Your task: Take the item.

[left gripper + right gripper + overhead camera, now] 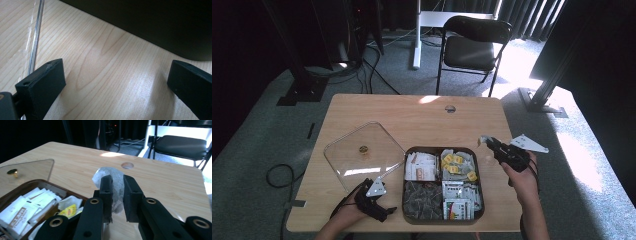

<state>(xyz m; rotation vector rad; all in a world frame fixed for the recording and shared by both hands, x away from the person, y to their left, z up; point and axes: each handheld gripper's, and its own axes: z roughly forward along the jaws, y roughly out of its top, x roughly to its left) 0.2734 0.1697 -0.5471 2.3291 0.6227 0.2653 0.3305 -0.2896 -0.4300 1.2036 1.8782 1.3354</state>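
Observation:
A dark brown compartment box (443, 148) of tea bags and sachets stands at the table's front middle. My right gripper (486, 142) hovers just right of the box's far right corner, shut on a pale, gauzy tea bag (482, 139). In the right gripper view the tea bag (113, 176) is pinched between the jaws of my right gripper (117, 182), above the table beside the box (37, 182). My left gripper (385, 210) rests on the table at the box's near left corner. Seen in its own view, the left gripper (115, 75) is open with bare wood between the jaws, facing the box wall (150, 22).
The box's clear lid (362, 155) with a gold knob lies flat on the table left of the box; its edge (35, 37) runs beside my left gripper. A cable hole (450, 108) sits near the far edge. A black chair (472, 47) stands beyond the table.

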